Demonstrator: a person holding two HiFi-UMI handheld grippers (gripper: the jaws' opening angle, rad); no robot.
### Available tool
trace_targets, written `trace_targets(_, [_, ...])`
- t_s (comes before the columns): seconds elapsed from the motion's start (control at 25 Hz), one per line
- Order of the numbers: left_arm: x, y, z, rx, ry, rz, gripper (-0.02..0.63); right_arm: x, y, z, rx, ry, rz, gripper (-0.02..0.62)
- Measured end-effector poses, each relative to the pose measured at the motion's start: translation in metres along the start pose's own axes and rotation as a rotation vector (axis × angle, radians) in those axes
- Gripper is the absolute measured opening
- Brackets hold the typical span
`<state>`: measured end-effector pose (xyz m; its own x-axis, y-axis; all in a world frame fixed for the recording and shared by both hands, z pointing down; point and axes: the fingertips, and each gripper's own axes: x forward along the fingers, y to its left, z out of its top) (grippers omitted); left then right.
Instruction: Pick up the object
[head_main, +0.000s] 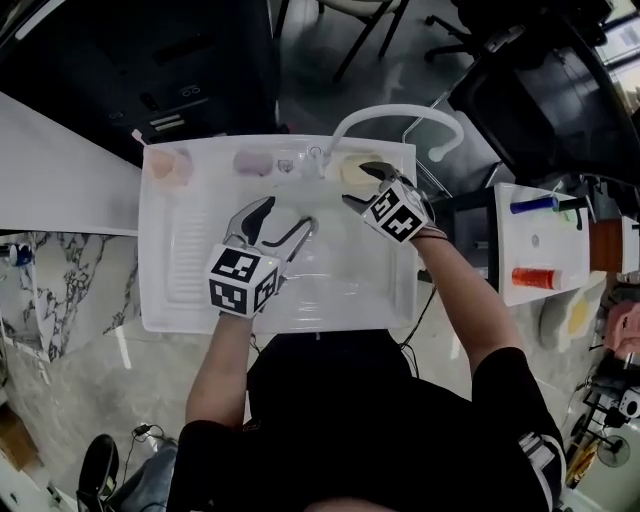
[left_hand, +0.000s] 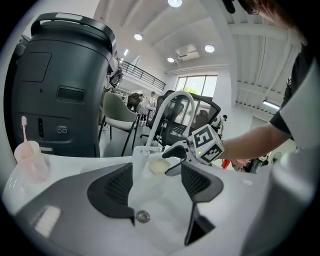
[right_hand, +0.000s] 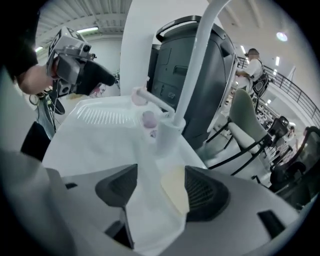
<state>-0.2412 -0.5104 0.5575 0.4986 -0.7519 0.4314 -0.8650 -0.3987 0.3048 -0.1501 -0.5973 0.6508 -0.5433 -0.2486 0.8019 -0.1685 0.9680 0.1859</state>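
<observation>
One white sink (head_main: 160, 300) stands in front of the person, with one arched faucet (head_main: 395, 112) rising from its back ledge; one round drain (left_hand: 143, 216) lies in the basin floor.

Three small things sit along the back ledge: one pink cup (head_main: 168, 166) at the left corner, holding one toothbrush (left_hand: 23, 127); one lilac round thing (head_main: 252, 161) just left of the faucet base, too blurred to name; one pale yellow soap bar (head_main: 352, 170) just right of it.

Two grippers are in view. The left gripper (head_main: 288, 215) hangs over the basin with its fingers wide apart and only the bare basin and drain between them; it touches none of the three things.

The right gripper (head_main: 360, 184) is at the back right of the sink; its fingers are apart and the soap bar lies flat on the ledge between them, closer to one finger than to the other; I cannot tell whether that finger touches it.

A small side table (head_main: 530, 240) stands well apart at the right, carrying one blue thing (head_main: 535, 203) and one orange-red thing (head_main: 536, 278).
</observation>
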Motion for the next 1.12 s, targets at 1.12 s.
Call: trace_targets(1.12, [-0.050, 0.004, -0.016, -0.027, -0.001, 0.030, 0.308, 0.025, 0.011, -0.042, -0.255, 0.252, -0.204, 0.046])
